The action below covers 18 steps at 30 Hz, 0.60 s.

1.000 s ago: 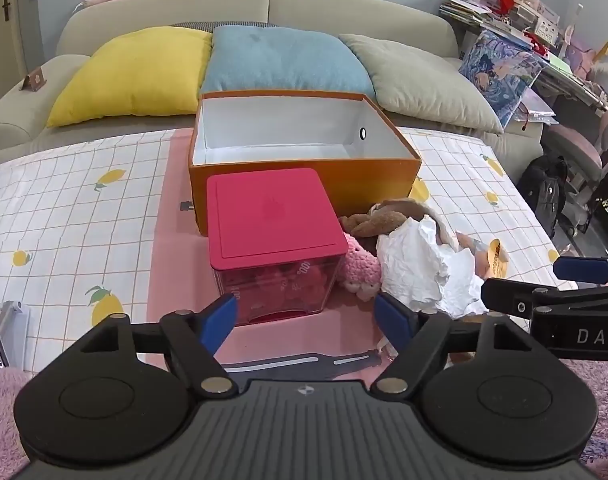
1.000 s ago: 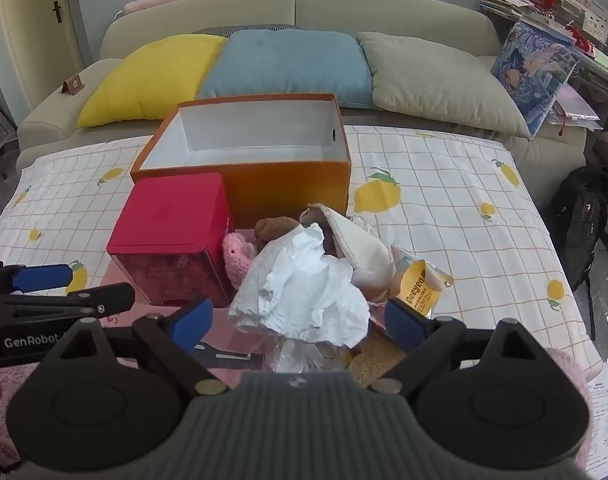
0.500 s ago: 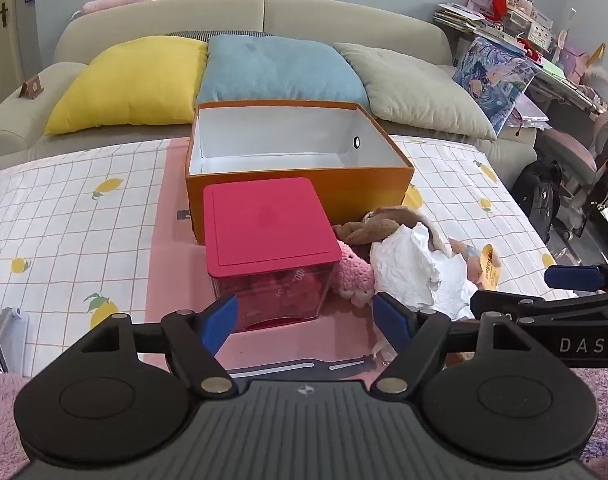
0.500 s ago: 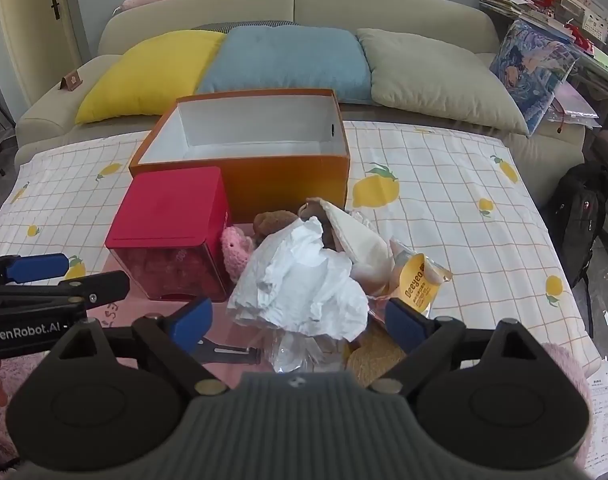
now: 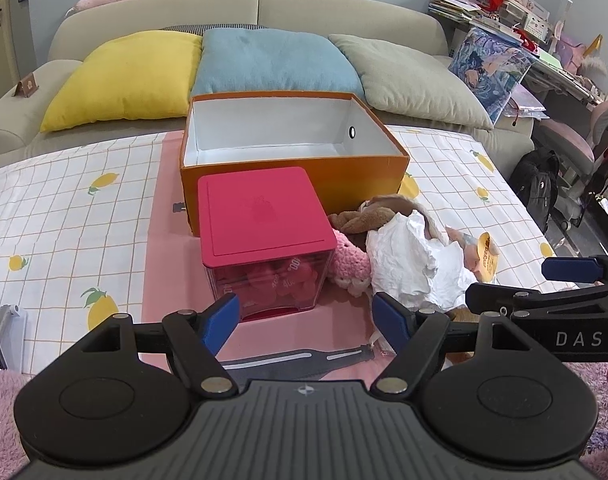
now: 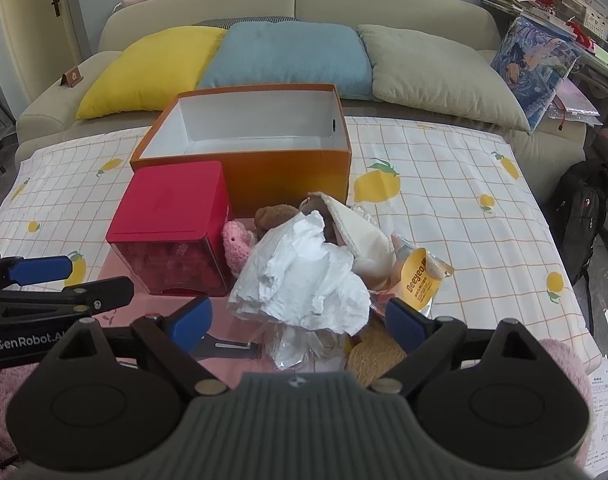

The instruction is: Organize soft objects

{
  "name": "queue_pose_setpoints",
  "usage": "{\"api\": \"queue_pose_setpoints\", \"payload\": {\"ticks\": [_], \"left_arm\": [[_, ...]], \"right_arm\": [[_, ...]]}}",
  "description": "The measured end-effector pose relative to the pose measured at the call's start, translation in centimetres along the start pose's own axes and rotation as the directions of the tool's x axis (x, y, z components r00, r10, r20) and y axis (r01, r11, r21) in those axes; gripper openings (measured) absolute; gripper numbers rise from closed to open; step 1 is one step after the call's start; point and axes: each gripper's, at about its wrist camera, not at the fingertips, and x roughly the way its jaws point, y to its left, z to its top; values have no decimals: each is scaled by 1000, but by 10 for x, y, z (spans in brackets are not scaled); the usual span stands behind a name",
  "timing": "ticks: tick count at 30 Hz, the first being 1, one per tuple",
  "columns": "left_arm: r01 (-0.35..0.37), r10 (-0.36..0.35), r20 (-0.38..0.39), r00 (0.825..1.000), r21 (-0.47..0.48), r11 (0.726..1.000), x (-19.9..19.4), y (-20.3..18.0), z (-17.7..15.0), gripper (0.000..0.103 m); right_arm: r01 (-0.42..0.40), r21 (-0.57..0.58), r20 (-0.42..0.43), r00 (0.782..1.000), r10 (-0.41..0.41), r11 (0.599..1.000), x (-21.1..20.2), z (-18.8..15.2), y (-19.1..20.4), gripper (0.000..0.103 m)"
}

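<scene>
A heap of soft things lies on the pink mat: crumpled white paper (image 5: pixel 408 260) (image 6: pixel 304 276), a pink knitted toy (image 5: pixel 348 268) (image 6: pixel 238 244), a brown plush (image 5: pixel 368 216) (image 6: pixel 274 216) and a cream cloth (image 6: pixel 364 240). Behind it stands an open orange box (image 5: pixel 292 184) (image 6: pixel 288 172), white inside and holding nothing. My left gripper (image 5: pixel 306 316) is open, low in front of the red-lidded box (image 5: pixel 264 216). My right gripper (image 6: pixel 298 322) is open just short of the white paper, with nothing between its fingers.
A yellow snack packet (image 6: pixel 420 276), clear plastic wrap (image 6: pixel 300 344) and a brown fibre pad (image 6: pixel 374 354) lie by the heap. A grey strap (image 5: pixel 300 360) lies on the mat. The lemon-print cloth (image 5: pixel 64 220) covers the table; a sofa with cushions (image 5: pixel 272 60) stands behind.
Both grippers have drifted slightly back from the heap, so the boxes sit a little farther off. The jaws stayed open and nothing was picked up.
</scene>
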Motion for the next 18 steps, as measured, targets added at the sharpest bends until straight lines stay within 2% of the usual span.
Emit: {"api": "queue_pose_setpoints", "payload": {"ticks": [18], "left_arm": [[-7, 7, -15, 1000, 10, 1000, 3, 0, -2, 89]], "right_arm": [[4, -1, -18, 1000, -4, 1000, 1, 0, 0, 92]]}}
